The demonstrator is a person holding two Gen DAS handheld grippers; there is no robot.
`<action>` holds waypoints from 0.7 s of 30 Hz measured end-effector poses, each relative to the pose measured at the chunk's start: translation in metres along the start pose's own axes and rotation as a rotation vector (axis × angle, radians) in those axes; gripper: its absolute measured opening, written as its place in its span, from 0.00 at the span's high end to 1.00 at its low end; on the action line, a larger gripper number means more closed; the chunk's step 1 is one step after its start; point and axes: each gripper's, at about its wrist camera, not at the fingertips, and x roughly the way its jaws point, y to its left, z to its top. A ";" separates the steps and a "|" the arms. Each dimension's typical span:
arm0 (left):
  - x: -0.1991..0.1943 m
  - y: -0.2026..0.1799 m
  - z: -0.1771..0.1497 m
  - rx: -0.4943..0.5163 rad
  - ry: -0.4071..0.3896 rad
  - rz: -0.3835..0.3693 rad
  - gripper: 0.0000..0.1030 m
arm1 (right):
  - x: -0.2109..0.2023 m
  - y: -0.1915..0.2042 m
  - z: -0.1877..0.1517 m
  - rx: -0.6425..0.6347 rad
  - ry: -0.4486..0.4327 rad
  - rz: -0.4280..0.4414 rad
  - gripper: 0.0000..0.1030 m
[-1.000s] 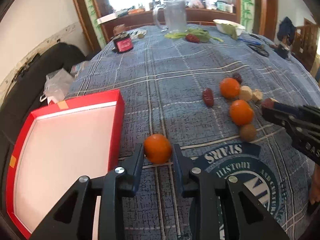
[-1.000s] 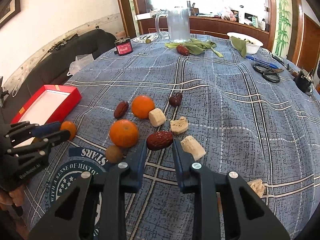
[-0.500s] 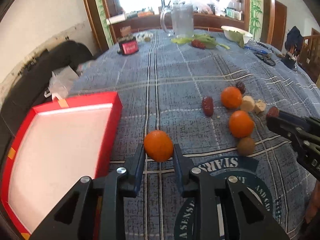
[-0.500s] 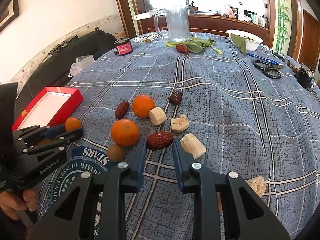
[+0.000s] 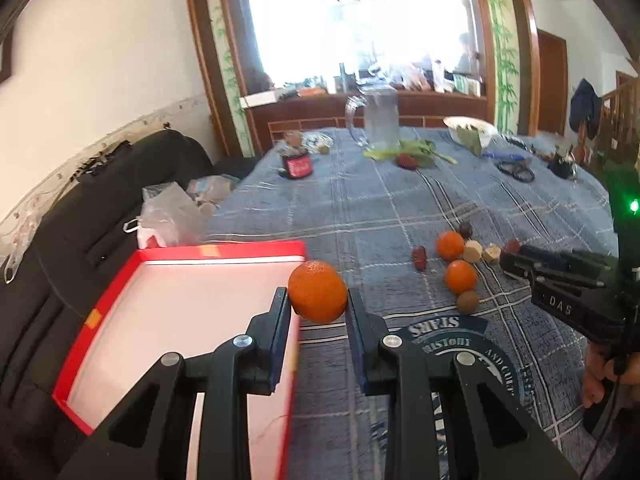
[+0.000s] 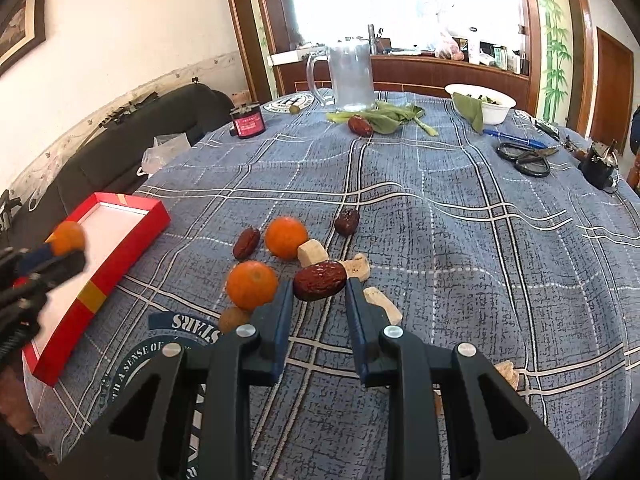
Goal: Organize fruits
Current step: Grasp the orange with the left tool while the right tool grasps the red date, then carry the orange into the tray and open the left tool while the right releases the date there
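Orange round mandarin point(image 5: 317, 297) pinched in left gripper point(image 5: 316, 306) jaws, just beyond them the red cardboard tray point(image 5: 224, 251); clear its rim before letting go; right gripper point(image 6: 318, 294) jaws clamp wrinkled dark-red date point(image 6: 319, 280).

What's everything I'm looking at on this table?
oranges: three, orange; two on the cloth, one held over the box edge
red dates: four, dark red; one held, one by the greens
pale chunks: several, beige, mid-table
small brown fruit: one
box: one, red, table's left edge
jug: one, clear, far end
bowl: one, white
scissors: one pair, black
left hand-held gripper: black, gripping orange
right hand-held gripper: black, gripping date
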 end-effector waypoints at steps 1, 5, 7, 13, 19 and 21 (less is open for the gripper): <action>-0.004 0.004 0.000 -0.008 -0.010 0.008 0.74 | -0.002 0.002 0.000 -0.001 -0.006 -0.005 0.72; -0.018 0.028 -0.003 -0.044 -0.040 0.047 0.74 | -0.008 0.023 -0.003 -0.006 -0.001 0.028 0.72; -0.024 0.039 -0.006 -0.061 -0.051 0.067 0.74 | -0.013 0.044 -0.005 -0.033 -0.009 0.052 0.72; -0.035 0.074 -0.018 -0.113 -0.063 0.149 0.74 | -0.021 0.114 -0.005 -0.099 -0.018 0.173 0.72; -0.030 0.101 -0.034 -0.146 -0.030 0.218 0.74 | -0.027 0.176 -0.007 -0.174 -0.020 0.264 0.72; -0.026 0.106 -0.040 -0.151 -0.011 0.233 0.74 | -0.029 0.193 -0.010 -0.204 -0.019 0.284 0.72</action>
